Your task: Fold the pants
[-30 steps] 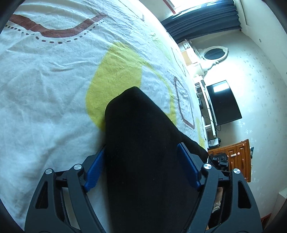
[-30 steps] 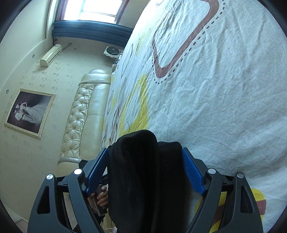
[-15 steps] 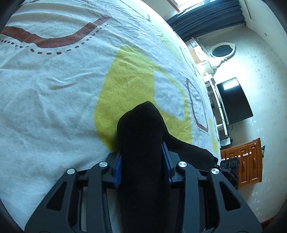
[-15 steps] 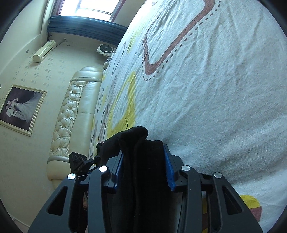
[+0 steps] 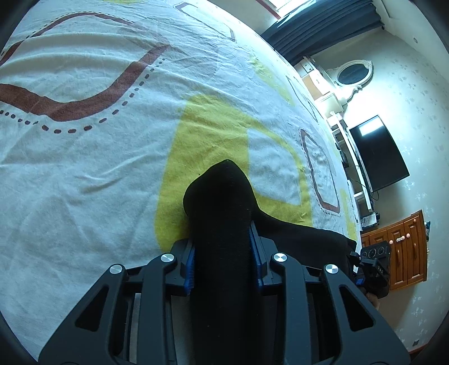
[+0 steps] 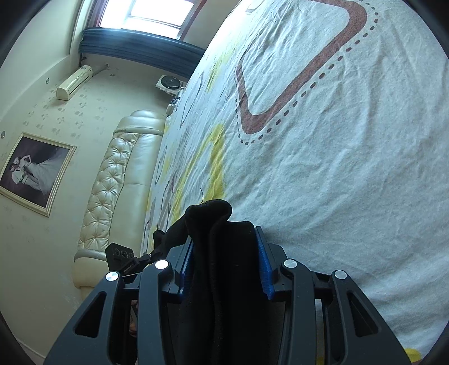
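Observation:
Black pants (image 5: 221,202) lie at the near edge of a white bed sheet (image 5: 84,168) with yellow and brown shapes. My left gripper (image 5: 222,261) has a bunched fold of the pants between its blue pads (image 5: 190,269); the jaws are still closing and press on the cloth. More black cloth (image 5: 303,233) trails to the right, toward the other gripper (image 5: 374,264). In the right wrist view, my right gripper (image 6: 224,264) is shut on a thick fold of the pants (image 6: 213,216), which sticks out past the pads (image 6: 263,266). The left gripper (image 6: 123,258) shows at the lower left.
The sheet (image 6: 336,168) spreads wide ahead of both grippers. A cream tufted headboard (image 6: 112,182) and a framed picture (image 6: 33,171) stand left of the bed. A dark TV (image 5: 376,151), a wooden cabinet (image 5: 404,247) and dark curtains (image 5: 322,25) are on the right.
Both grippers went from wide open around the flat pants to closed on them, bunching the cloth into narrow folds. Both have moved a little across the bed.

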`<state>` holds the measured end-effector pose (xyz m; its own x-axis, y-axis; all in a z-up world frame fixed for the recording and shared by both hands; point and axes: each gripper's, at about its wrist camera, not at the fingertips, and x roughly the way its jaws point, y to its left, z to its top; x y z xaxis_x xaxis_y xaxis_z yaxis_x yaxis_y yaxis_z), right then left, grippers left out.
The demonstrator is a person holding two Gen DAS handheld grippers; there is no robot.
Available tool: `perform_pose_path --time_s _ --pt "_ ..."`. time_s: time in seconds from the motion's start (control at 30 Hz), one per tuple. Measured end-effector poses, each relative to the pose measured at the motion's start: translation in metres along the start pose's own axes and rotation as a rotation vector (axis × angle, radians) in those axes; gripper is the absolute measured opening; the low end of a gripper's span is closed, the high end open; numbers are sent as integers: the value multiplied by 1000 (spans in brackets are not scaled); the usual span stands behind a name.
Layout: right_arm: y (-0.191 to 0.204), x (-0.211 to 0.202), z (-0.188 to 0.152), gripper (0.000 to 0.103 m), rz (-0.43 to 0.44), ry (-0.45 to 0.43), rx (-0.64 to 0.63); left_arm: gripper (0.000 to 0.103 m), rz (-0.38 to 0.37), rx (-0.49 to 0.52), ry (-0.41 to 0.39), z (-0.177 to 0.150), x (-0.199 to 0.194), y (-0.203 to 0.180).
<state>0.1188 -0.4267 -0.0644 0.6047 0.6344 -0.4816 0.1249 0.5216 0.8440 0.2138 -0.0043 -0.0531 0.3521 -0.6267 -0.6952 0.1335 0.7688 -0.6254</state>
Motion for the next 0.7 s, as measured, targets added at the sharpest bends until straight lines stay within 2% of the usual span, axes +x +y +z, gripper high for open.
perform_pose_path --time_s 0.43,0.7 --pt "12 42 33 39 14 -7 1 30 41 -18 -31 49 3 14" --pt "11 54 42 39 22 -5 1 30 32 -27 -35 62 6 24"
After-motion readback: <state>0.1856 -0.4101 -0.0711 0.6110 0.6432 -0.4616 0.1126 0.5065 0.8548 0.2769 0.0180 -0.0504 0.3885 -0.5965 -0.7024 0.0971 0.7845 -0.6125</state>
